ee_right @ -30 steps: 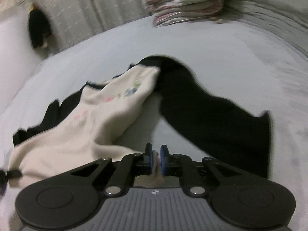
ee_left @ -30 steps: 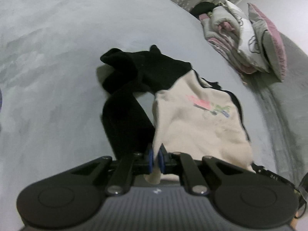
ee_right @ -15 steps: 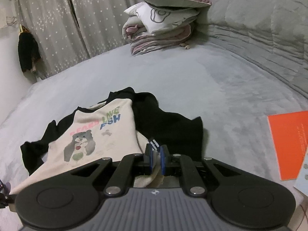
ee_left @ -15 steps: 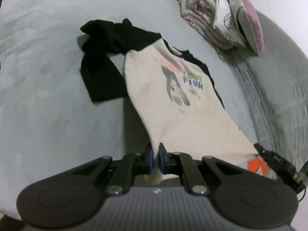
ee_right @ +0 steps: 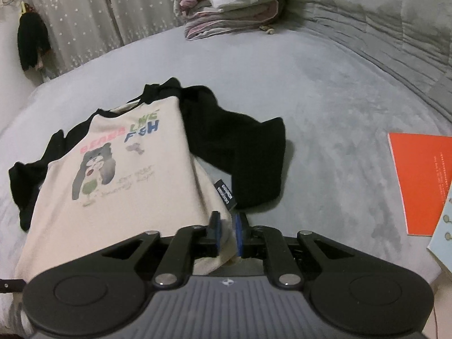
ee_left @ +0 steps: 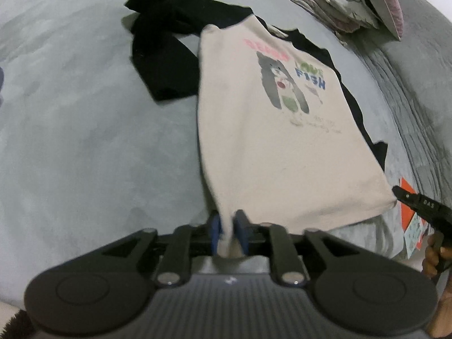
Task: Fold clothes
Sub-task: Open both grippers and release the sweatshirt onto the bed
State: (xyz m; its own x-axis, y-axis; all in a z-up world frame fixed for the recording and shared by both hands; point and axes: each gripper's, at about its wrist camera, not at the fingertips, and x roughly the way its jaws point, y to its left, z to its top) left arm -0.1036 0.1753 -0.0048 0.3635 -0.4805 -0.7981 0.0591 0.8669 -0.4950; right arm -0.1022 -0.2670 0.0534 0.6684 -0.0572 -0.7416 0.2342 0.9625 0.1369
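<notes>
- Left wrist view: the left gripper (ee_left: pixel 228 230) has the near hem corner of the cream shirt (ee_left: pixel 271 130) between its blue pads (ee_left: pixel 215 230), and its jaws are opening right now, a visible gap showing on either side of the cloth.
- The shirt lies front up on the grey bed (ee_left: pixel 84 141), running from the gripper up toward twelve o'clock, its bear print (ee_left: pixel 282 84) and coloured lettering at about one o'clock.
- One black sleeve (ee_left: pixel 166 65) is bunched and folded out at eleven o'clock; black edging peeks out along the shirt's right side.
- At three to four o'clock the tip of the right gripper (ee_left: pixel 421 206) sits at the hem's other corner, a hand (ee_left: pixel 436 257) behind it. Its jaws can't be read from here.
- At one o'clock, far back, a stack of folded bedding (ee_left: pixel 347 2) with a pink-edged pillow.
- Right wrist view: the right gripper (ee_right: pixel 227 233) has the hem corner between its fingers, which are opening a touch too, with the cloth bunched in the narrow slot.
- The shirt (ee_right: pixel 118 186) spreads from the gripper toward ten o'clock, print up, a small black label (ee_right: pixel 224 195) on its side seam just above the fingers.
- The other black sleeve (ee_right: pixel 243 152) flops out at twelve to one o'clock.
- An orange booklet (ee_right: pixel 421 180) lies on the bed at three o'clock, well apart from the shirt, a pale card (ee_right: pixel 443 237) overlapping its lower corner.
- Folded bedding (ee_right: pixel 234 8) at twelve o'clock, dotted curtains (ee_right: pixel 99 8) at eleven.
</notes>
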